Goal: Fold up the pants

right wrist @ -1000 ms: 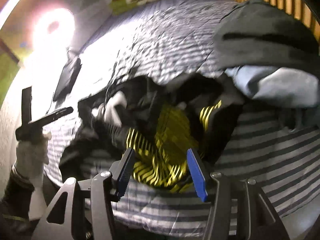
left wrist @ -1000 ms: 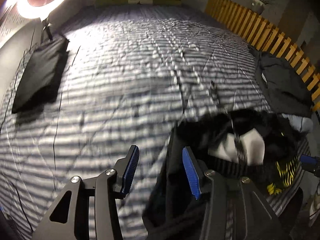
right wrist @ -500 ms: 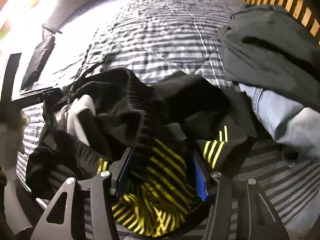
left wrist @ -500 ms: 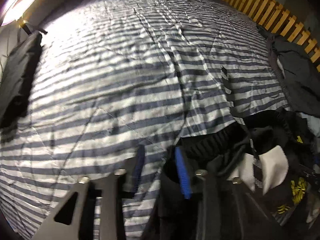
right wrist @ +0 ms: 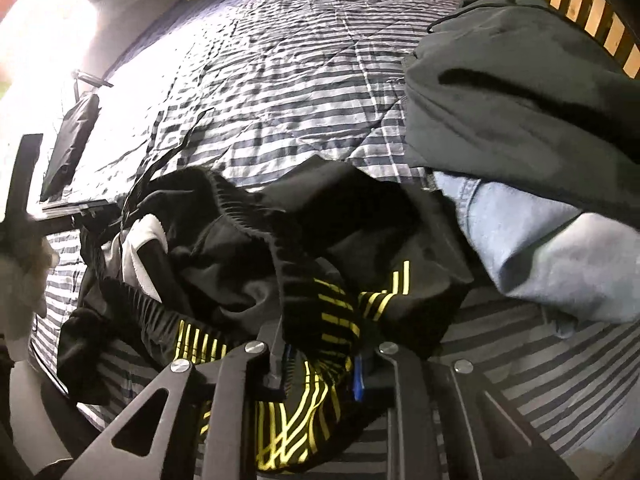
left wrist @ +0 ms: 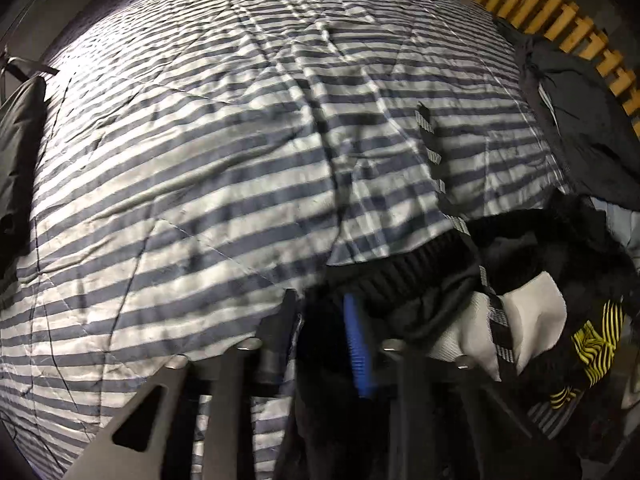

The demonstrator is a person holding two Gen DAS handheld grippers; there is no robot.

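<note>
Black pants [right wrist: 248, 264] lie bunched at six o'clock; I am closing the left gripper [left wrist: 320, 336] and right gripper [right wrist: 320, 364] on separate folds, likely for lifting and spreading.

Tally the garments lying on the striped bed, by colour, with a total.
Black with yellow stripes: 1, the pants
Dark grey: 1, the garment
Light blue denim: 1
Black, folded at the left edge: 1
Total: 4

Striped bed [left wrist: 208, 184] — crumpled black pants [right wrist: 224, 240], grey garment [right wrist: 520, 92], jeans [right wrist: 540, 248].
</note>
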